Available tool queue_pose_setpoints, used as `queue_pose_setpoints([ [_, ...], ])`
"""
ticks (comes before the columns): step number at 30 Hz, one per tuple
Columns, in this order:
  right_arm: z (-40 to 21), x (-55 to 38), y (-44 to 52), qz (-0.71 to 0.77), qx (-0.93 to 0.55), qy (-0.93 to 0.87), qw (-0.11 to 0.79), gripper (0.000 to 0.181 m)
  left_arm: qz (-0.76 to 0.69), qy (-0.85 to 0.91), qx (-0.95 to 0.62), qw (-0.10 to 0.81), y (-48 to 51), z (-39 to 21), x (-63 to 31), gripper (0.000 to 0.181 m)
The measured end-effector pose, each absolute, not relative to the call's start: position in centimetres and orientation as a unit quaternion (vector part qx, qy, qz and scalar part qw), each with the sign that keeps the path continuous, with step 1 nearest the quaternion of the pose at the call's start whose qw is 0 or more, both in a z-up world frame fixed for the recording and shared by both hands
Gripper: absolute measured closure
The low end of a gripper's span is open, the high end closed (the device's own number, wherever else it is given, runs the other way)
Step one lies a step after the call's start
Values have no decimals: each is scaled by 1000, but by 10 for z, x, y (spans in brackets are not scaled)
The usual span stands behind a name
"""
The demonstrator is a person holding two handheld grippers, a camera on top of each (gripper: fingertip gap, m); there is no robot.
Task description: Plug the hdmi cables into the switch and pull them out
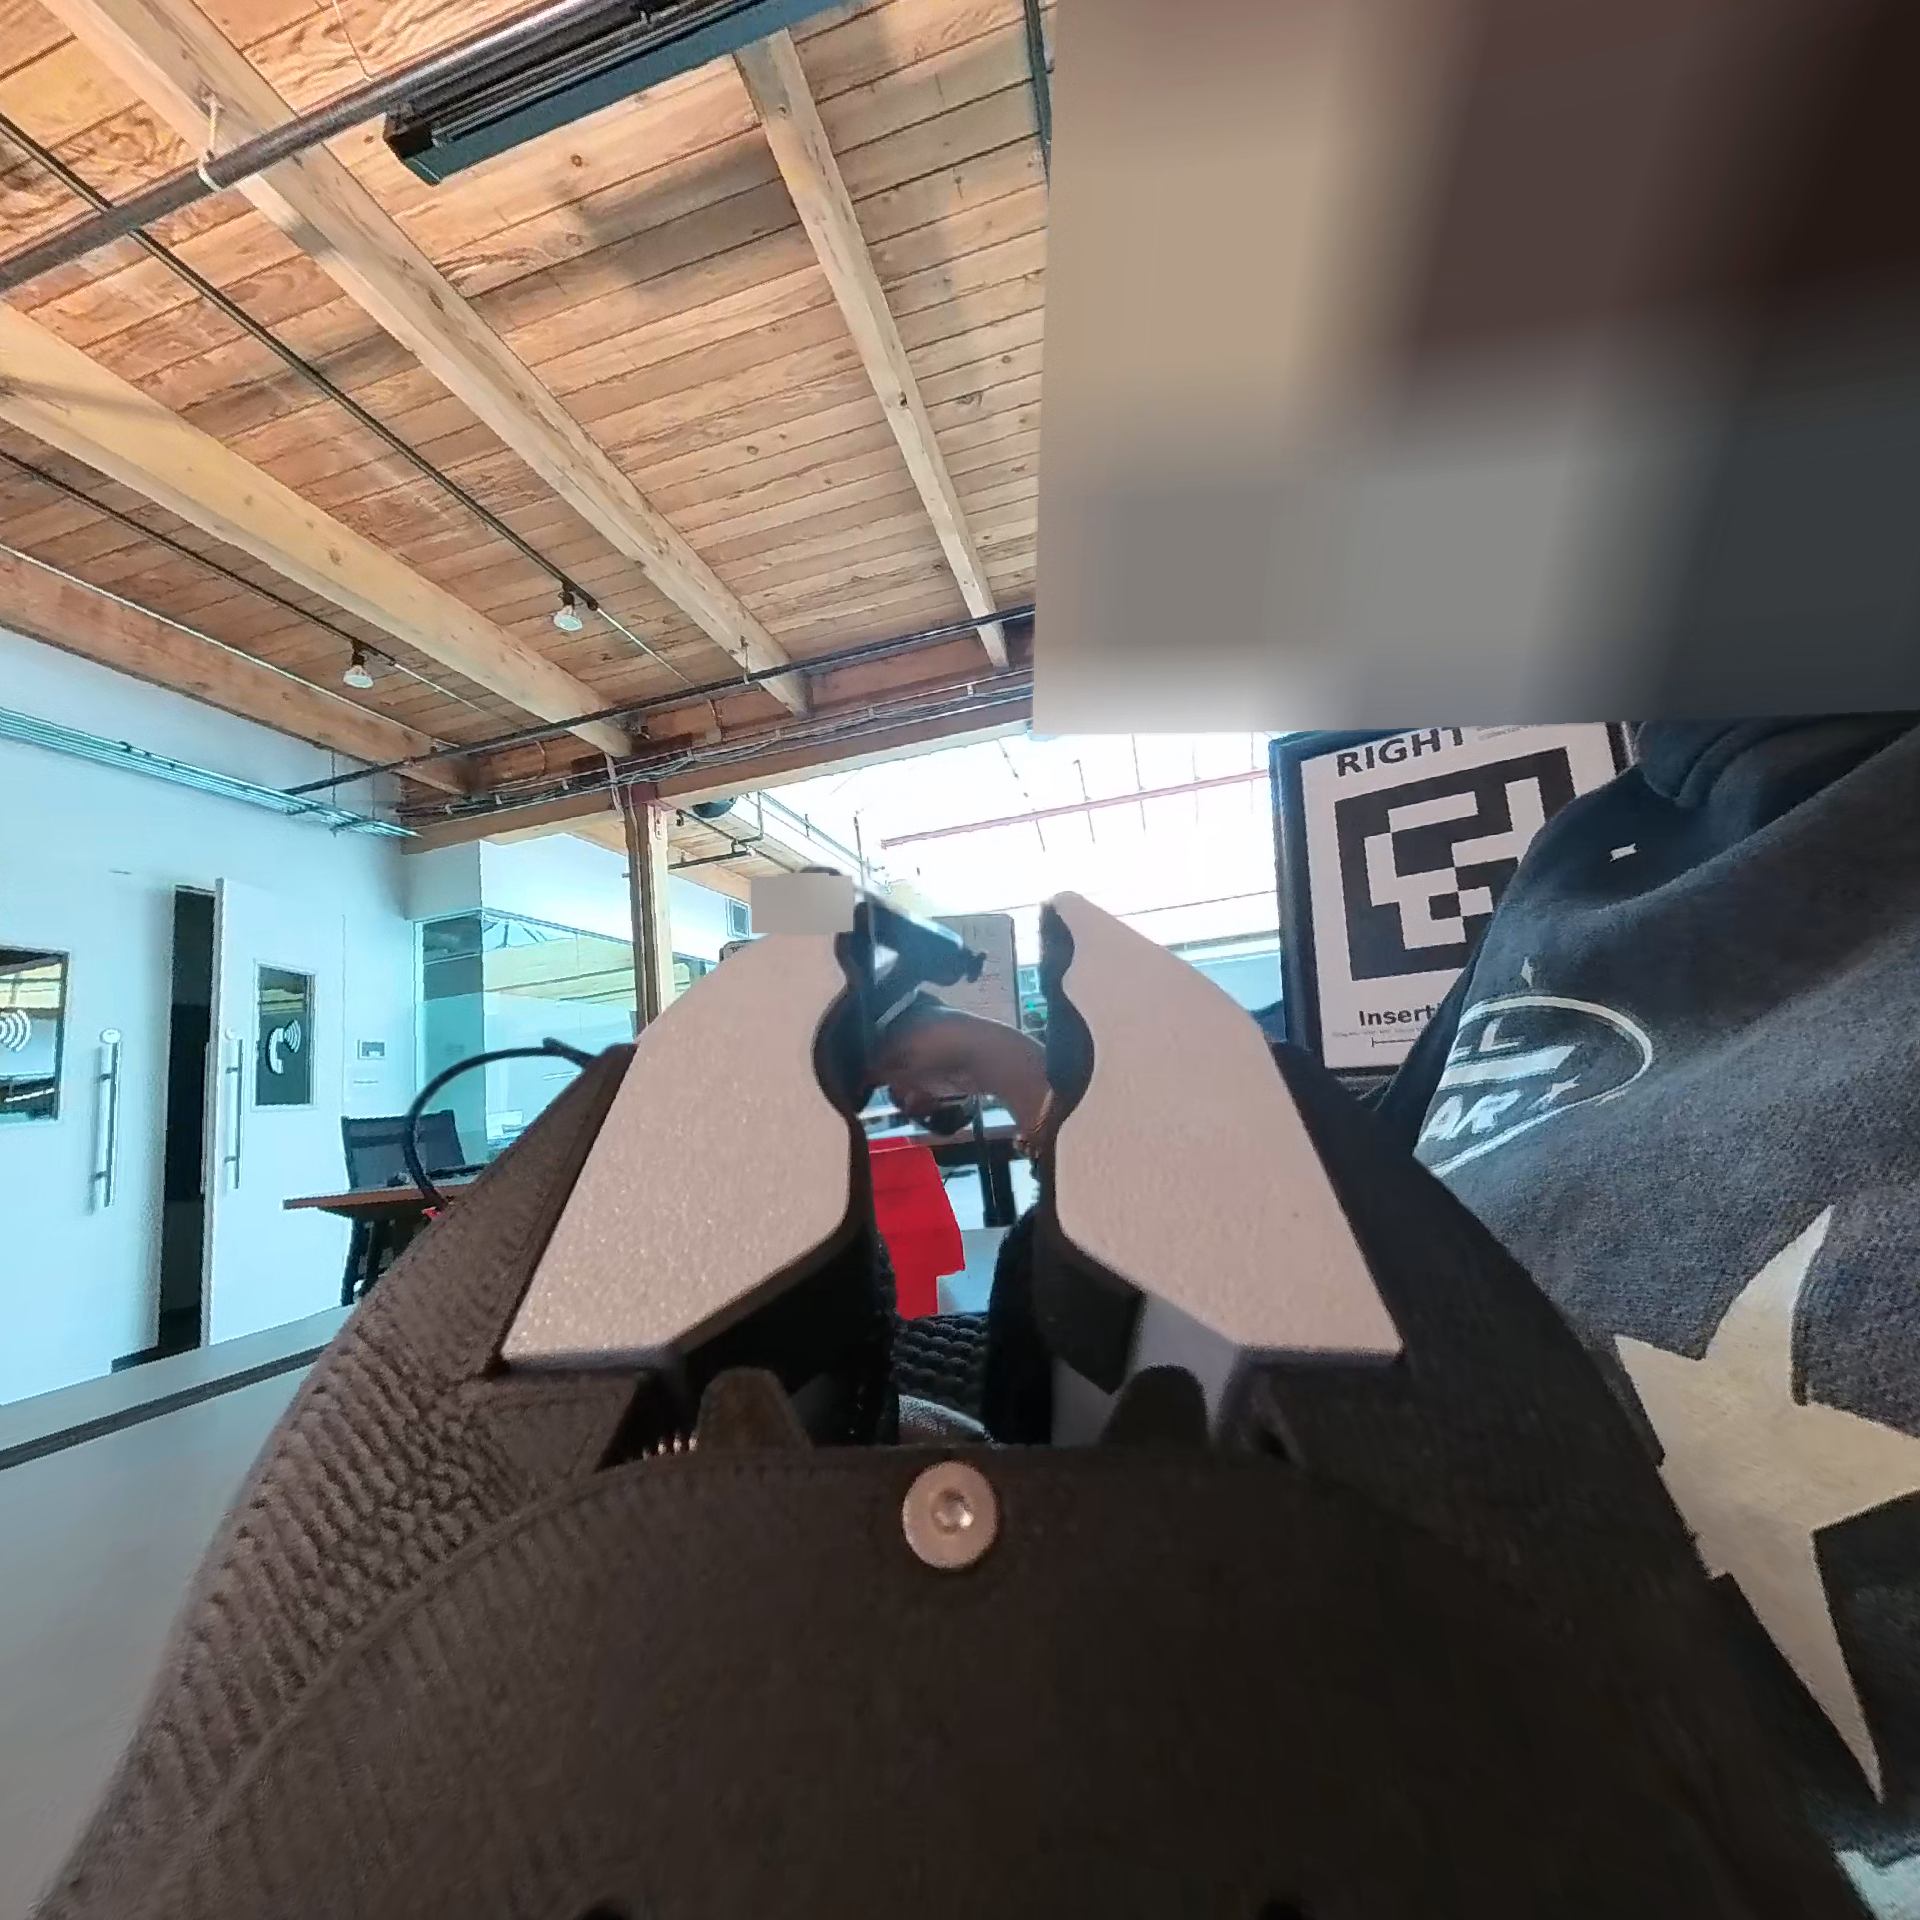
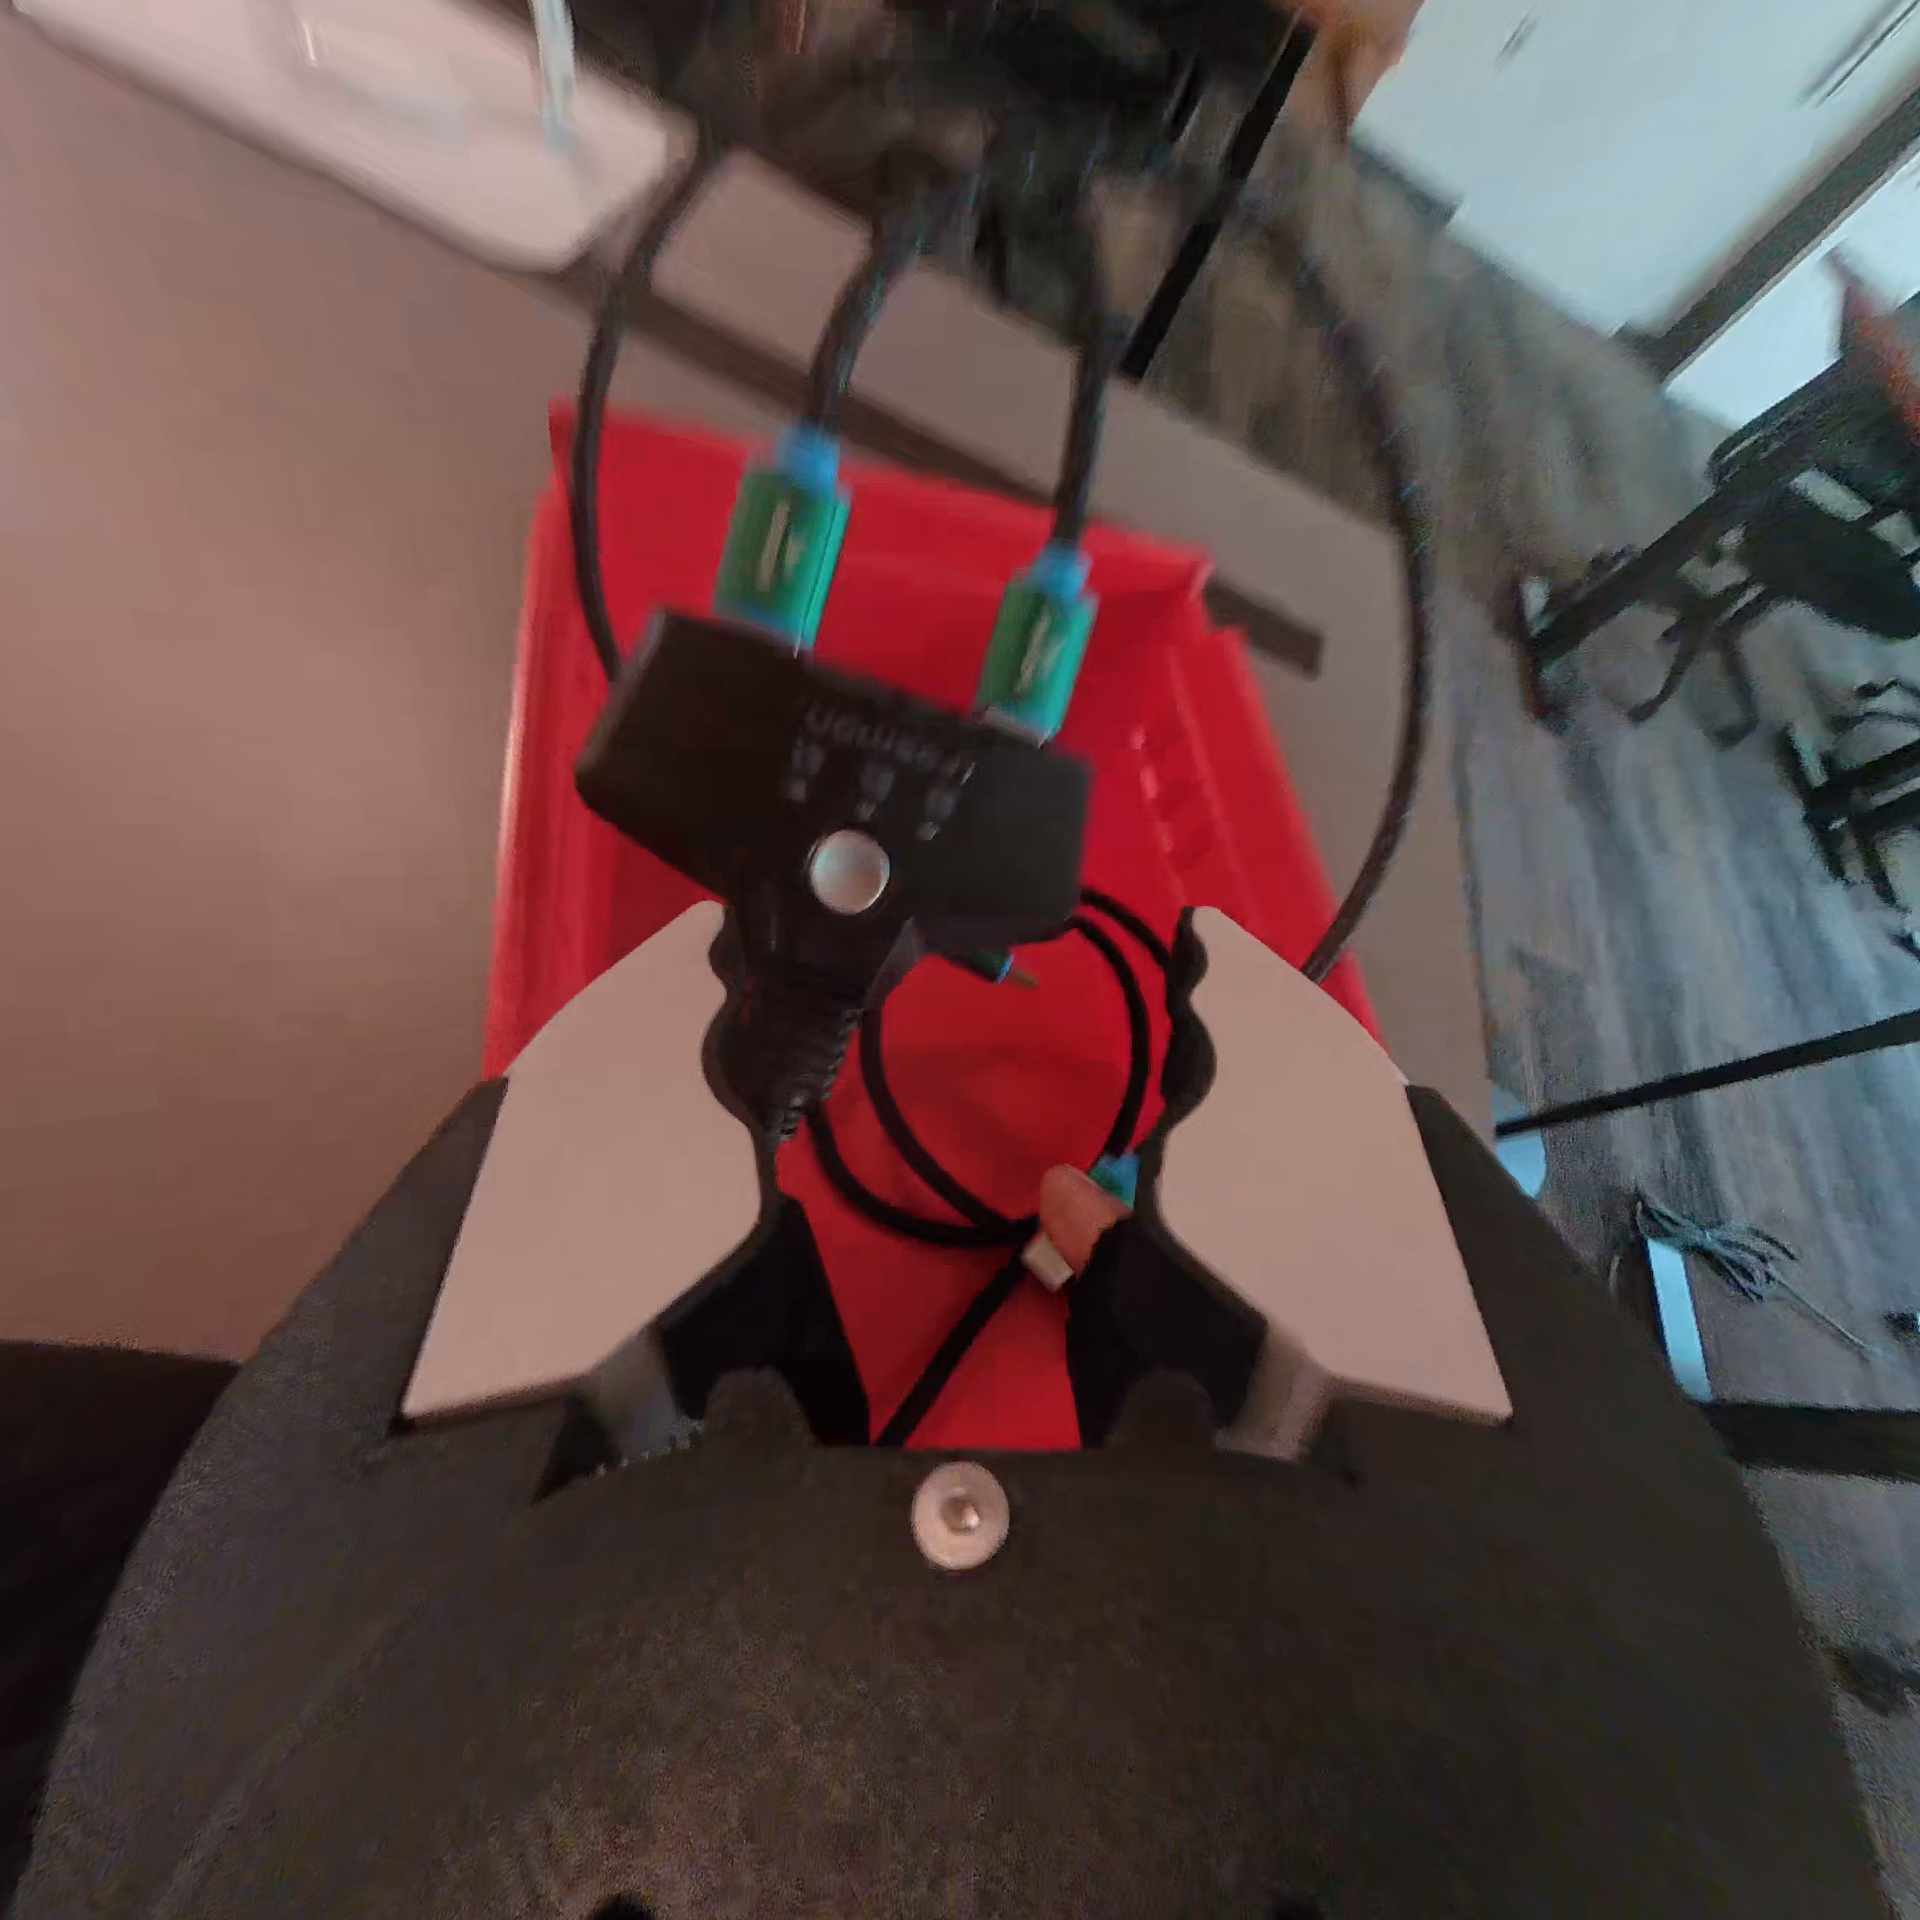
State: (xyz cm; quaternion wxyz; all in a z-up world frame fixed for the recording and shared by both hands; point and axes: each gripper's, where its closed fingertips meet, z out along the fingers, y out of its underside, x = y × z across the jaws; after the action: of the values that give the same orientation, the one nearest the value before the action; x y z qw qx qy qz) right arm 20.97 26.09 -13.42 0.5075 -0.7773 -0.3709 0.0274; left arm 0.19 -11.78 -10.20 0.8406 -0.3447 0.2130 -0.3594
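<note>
Your one black switch (image 2: 831, 790) hangs over the red bin (image 2: 1226, 748), two green-plugged HDMI cables (image 2: 781, 545) seated in it. Your right gripper (image 2: 951, 1023) is spread, its left finger touching the switch's tail; your left gripper (image 1: 951, 997) is apart, pointing ceilingward.

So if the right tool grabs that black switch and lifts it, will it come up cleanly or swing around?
Probably it swings: the switch looks small and light, while two green plugs carry stiff-looking braided cables that would likely tug it. Its smooth casing may slip. The right tool is open around its tail.
</note>
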Motion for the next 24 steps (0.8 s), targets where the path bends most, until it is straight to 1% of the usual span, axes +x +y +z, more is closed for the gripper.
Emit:
queue_pose_setpoints([
  [4, -64, 221, 248, 80, -689, -308, 652, 92, -359, 211, -344, 842, -118, -102, 1, 152],
  [7, -23, 221, 222, 133, -580, -313, 741, 94, -359, 199, -349, 843, -116, -99, -2, 152],
  [8, -14, 221, 213, 139, -548, -326, 758, 92, -357, 190, -352, 844, -115, -97, -6, 152],
  [11, 5, 228, 197, 150, -516, -315, 782, 79, -334, 162, -362, 855, -111, -81, -26, 152],
  [14, 39, 240, 173, 204, -451, -262, 828, 75, -267, 153, -412, 857, -105, -62, -56, 149],
  [16, 59, 247, 153, 265, -401, -233, 845, 68, -191, 151, -476, 845, -97, -54, -87, 141],
  [17, 68, 252, 146, 294, -380, -212, 851, 66, -149, 147, -510, 834, -92, -51, -106, 134],
  [20, 86, 266, 127, 368, -326, -156, 856, 64, -37, 117, -617, 778, -76, -42, -176, 122],
  [22, 93, 270, 120, 408, -305, -130, 851, 67, 28, 92, -688, 719, -60, -38, -231, 120],
  [24, 97, 268, 112, 438, -287, -122, 843, 70, 43, 59, -765, 639, -39, -45, -282, 119],
])
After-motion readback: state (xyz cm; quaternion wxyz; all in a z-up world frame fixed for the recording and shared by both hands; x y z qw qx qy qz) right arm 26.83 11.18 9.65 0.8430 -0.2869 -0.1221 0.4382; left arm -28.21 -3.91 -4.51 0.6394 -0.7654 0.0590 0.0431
